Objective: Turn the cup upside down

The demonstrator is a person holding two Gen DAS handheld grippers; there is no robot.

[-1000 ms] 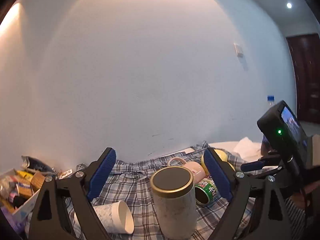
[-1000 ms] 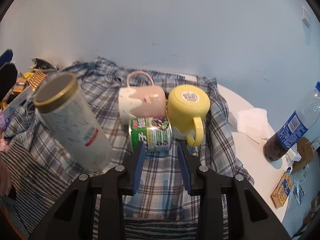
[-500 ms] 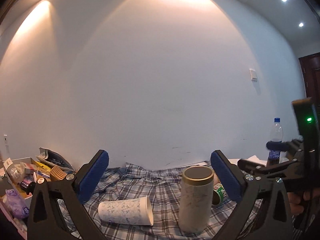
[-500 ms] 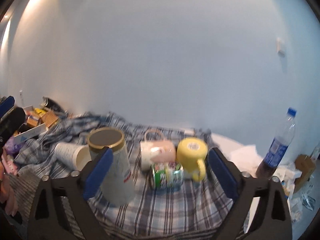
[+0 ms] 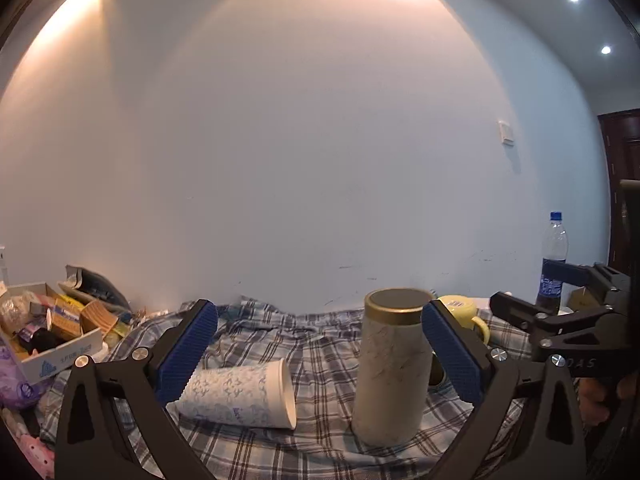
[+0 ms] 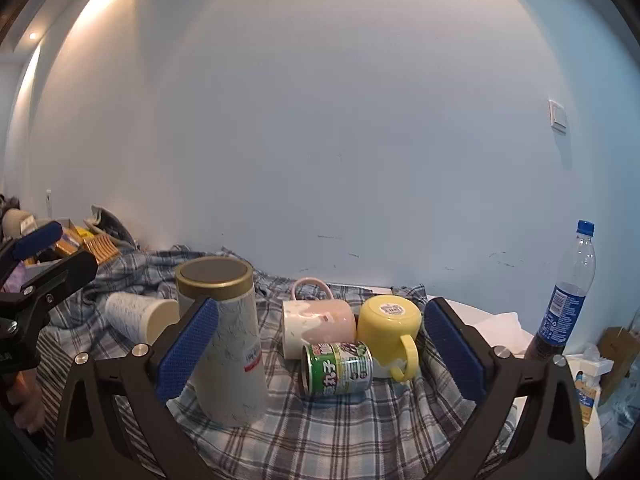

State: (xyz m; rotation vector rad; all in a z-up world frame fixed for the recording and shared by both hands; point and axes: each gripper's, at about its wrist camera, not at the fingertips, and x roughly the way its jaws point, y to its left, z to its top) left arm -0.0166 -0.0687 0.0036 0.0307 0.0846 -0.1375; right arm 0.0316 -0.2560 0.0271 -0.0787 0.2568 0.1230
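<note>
Cup [image 5: 390,364] w/ gold rim stands inverted on plaid cloth [image 6: 320,436]. Left hand-held gripper [image 5: 320,360] & right hand-held gripper [image 6: 320,354] both spread wide, holding and touching nothing.

**Clutter around the claws**

A plaid cloth [image 6: 320,432] spreads under and ahead of the right claw [image 6: 320,306]. A green can [image 6: 338,368] lies on its side on it, straight ahead between the fingers. Past the right finger, a cola bottle [image 6: 564,300] stands upright near white tissue [image 6: 500,320], and a wall switch [image 6: 557,115] sits high above. An open box of snacks [image 5: 48,332] lies left of the left claw [image 5: 318,312].
</note>
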